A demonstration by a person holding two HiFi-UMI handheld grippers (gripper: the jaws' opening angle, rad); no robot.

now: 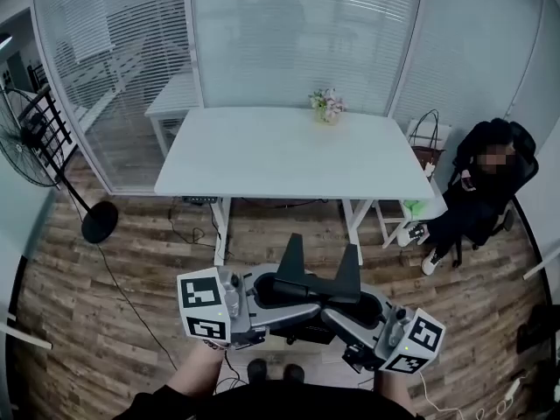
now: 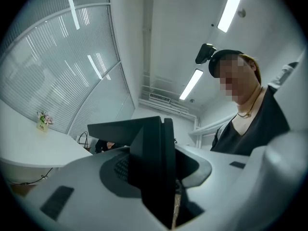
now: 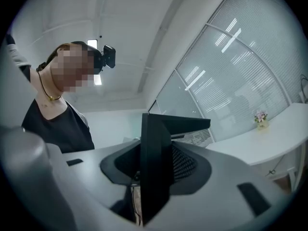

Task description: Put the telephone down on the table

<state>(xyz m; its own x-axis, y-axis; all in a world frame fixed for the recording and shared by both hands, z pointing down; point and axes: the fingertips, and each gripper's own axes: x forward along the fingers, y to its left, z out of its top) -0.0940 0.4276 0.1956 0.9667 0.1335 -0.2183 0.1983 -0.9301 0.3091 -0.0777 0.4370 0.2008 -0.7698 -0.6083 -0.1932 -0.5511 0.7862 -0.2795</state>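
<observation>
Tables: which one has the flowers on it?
The big white table on this side of the glass wall; the flowers stand near its far edge. The table behind the glass shows none.

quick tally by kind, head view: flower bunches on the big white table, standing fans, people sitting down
small bunch of pink and white flowers on the white rectangular table: 1
black standing fan with a round base: 1
seated person in black clothes: 1
total: 3
</observation>
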